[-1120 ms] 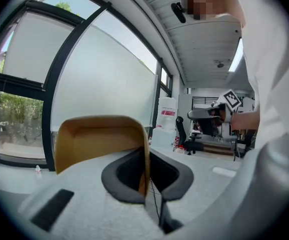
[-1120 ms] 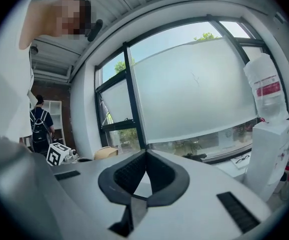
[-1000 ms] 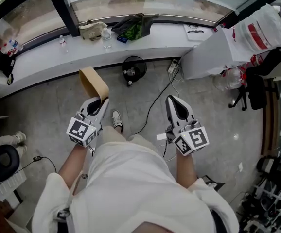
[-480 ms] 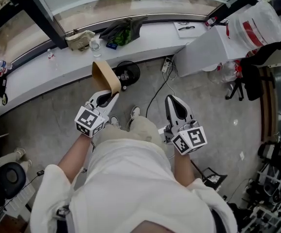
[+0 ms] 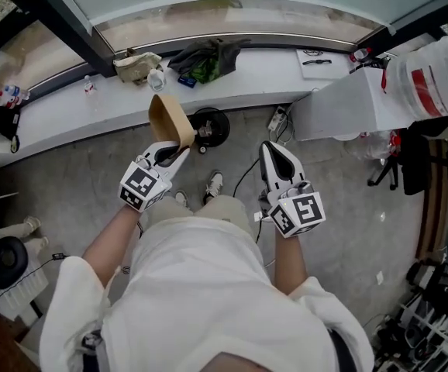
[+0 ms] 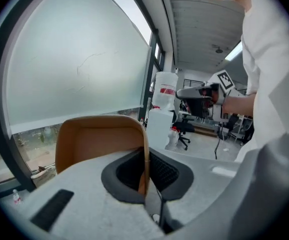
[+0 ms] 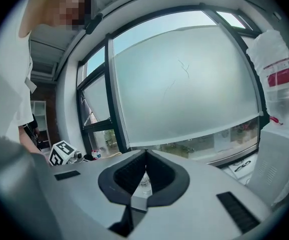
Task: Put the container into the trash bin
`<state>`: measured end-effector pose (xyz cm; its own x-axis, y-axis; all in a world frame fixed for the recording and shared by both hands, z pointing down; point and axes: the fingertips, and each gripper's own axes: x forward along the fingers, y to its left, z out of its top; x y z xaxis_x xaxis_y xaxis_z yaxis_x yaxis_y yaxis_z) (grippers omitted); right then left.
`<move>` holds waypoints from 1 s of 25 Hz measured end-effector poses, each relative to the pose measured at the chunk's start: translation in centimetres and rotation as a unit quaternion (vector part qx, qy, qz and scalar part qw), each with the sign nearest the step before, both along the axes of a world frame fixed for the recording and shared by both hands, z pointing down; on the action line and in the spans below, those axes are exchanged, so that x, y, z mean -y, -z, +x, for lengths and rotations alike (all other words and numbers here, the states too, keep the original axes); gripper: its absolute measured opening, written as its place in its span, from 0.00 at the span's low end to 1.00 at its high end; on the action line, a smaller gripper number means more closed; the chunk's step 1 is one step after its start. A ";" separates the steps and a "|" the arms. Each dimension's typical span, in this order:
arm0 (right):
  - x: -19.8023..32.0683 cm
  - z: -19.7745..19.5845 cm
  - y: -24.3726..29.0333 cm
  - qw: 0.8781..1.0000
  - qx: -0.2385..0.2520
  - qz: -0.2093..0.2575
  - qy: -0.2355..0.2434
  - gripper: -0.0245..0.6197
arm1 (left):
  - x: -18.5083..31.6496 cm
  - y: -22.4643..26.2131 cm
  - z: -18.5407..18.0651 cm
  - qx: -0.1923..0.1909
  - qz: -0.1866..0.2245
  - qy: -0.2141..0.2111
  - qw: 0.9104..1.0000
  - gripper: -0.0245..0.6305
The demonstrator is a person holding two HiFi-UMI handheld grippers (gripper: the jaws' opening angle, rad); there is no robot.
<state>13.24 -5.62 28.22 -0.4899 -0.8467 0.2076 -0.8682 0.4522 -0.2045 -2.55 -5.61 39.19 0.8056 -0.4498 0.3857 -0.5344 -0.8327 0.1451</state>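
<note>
In the head view, we see the left hand-held gripper (image 5: pixel 171 157) holding the brown container (image 5: pixel 170 121) over the floor (image 5: pixel 69 177), near the white window ledge (image 5: pixel 69 115). The right hand-held gripper (image 5: pixel 273 157) is well apart from it. In the left gripper view, the jaws are closed on the container's thin side wall. In the right gripper view, the jaws are together, with nothing between them.

Window ledge (image 5: pixel 69 116) with bottle (image 5: pixel 156 77), dark clothes (image 5: pixel 208 54).
</note>
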 end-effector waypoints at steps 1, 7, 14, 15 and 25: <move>1.0 0.3 -0.6 1.000 0.000 -0.004 0.007 0.04 | 0.6 -0.8 0.5 0.011 -0.004 -0.002 1.000 0.07; 5.1 1.3 -7.1 0.998 -0.014 -0.053 0.036 0.04 | 3.1 -8.6 3.1 0.054 -0.045 -0.018 0.997 0.07; 7.7 -0.3 -16.1 0.991 -0.025 -0.107 0.078 0.04 | 5.7 -22.0 5.0 0.107 -0.103 -0.058 0.987 0.07; 7.6 -0.6 -17.8 0.990 -0.025 -0.116 0.082 0.04 | 5.6 -24.5 5.2 0.117 -0.112 -0.065 0.985 0.07; 7.7 -2.8 -30.3 0.982 -0.003 -0.156 0.110 0.04 | 5.3 -41.8 6.3 0.201 -0.182 -0.125 0.954 0.07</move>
<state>10.46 -13.35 58.53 -0.6523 -0.6147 0.4434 -0.7577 0.5448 -0.3592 3.73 -10.91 80.98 0.6242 -0.0410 0.7802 -0.3998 -0.8747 0.2740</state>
